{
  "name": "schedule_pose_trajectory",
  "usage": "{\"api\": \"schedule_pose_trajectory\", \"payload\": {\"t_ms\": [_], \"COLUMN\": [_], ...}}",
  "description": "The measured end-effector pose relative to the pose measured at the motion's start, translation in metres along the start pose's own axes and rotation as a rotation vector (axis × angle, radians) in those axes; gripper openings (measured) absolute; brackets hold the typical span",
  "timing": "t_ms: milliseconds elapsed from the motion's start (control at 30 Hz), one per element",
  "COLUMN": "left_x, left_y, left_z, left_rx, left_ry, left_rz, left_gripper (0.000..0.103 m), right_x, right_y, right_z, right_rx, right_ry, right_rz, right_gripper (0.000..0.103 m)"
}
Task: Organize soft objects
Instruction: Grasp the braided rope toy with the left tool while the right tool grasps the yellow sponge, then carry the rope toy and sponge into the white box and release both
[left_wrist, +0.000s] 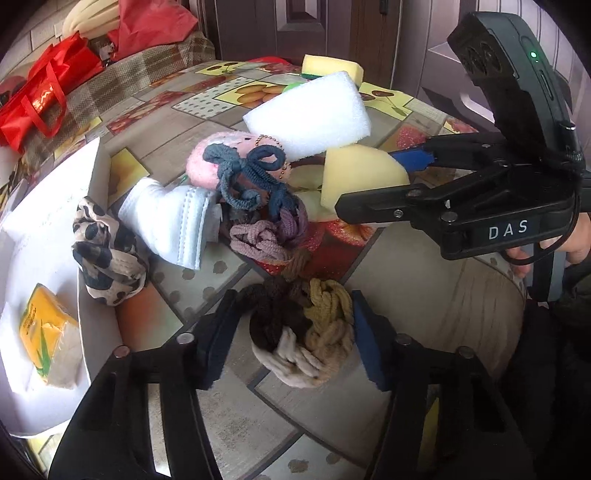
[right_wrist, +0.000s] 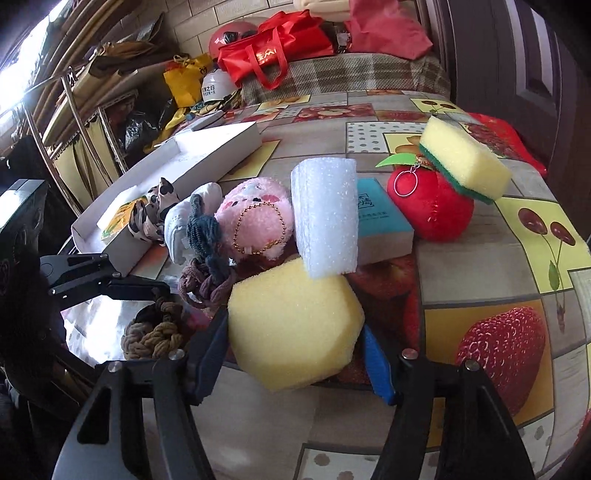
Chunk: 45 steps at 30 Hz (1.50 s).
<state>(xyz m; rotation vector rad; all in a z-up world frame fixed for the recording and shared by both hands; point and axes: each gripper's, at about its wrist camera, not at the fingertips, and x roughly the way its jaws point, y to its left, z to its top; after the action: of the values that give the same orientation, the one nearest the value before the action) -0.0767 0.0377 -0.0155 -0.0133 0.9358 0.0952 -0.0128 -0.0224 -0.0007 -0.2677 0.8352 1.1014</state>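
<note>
A red tote bag (right_wrist: 273, 48) and yellow bag (right_wrist: 184, 79) sit beyond the fruit-patterned tablecloth (right_wrist: 498, 258).

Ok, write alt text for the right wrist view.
The right gripper closes on a yellow sponge on a fruit-print tablecloth. Behind lie a white foam block, pink plush, red apple plush and hair ties.
</note>
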Motion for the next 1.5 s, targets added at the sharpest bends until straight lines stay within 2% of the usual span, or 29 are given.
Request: {"api": "schedule_pose_trajectory", "payload": {"t_ms": [33,133,267,367,433,500,600,733,800,967,1300,1500], "left_x": [-0.001,-0.007,-0.032,-0.051,-0.062,-0.070,-0.076,-0.079,-0.079,-0.082,-0.087,-0.090], "left_y": [-0.001,-0.003,-0.002,0.013,0.027,0.041,0.062,0.090,0.103,0.126,0.152,0.174], "left_z": [0.000,0.001,-0.002,-0.004,-0.008,-0.013,-0.020,-0.026,-0.030,-0.044,-0.055,-0.063], "left_rx": [0.003,0.005,0.025,0.000,-0.052,-0.098,-0.158,-0.248,-0.290,-0.389,-0.474,-0.554], "left_ry": [-0.006,-0.036,-0.181,-0.325,-0.403,-0.453,-0.483,-0.492,-0.482,-0.463,-0.453,-0.443], "left_rz": [0.006,0.041,0.088,0.167,0.240,0.321,0.436,0.553,0.584,0.606,0.657,0.641], "left_gripper": [0.041,0.036,0.036,0.036,0.036,0.036,0.036,0.036,0.036,0.036,0.036,0.036], "right_x": [-0.001,-0.010,-0.037,-0.062,-0.074,-0.081,-0.082,-0.060,-0.057,-0.055,-0.034,-0.015], "right_y": [0.000,-0.002,0.002,0.008,0.012,0.012,0.013,0.017,0.020,0.033,0.065,0.090], "right_z": [0.000,-0.002,0.000,0.004,0.007,0.009,0.014,0.021,0.023,0.024,0.034,0.042], "right_rx": [0.003,0.013,0.009,0.009,0.009,0.028,0.062,0.071,0.080,0.052,-0.024,-0.090], "right_ry": [-0.007,-0.050,-0.166,-0.301,-0.398,-0.482,-0.550,-0.531,-0.527,-0.534,-0.480,-0.430], "right_rz": [0.005,0.019,0.052,0.035,-0.003,-0.043,-0.078,-0.109,-0.100,-0.109,-0.083,-0.061], "right_gripper": [0.065,0.062,0.060,0.060,0.060,0.060,0.060,0.060,0.060,0.060,0.060,0.060]}}
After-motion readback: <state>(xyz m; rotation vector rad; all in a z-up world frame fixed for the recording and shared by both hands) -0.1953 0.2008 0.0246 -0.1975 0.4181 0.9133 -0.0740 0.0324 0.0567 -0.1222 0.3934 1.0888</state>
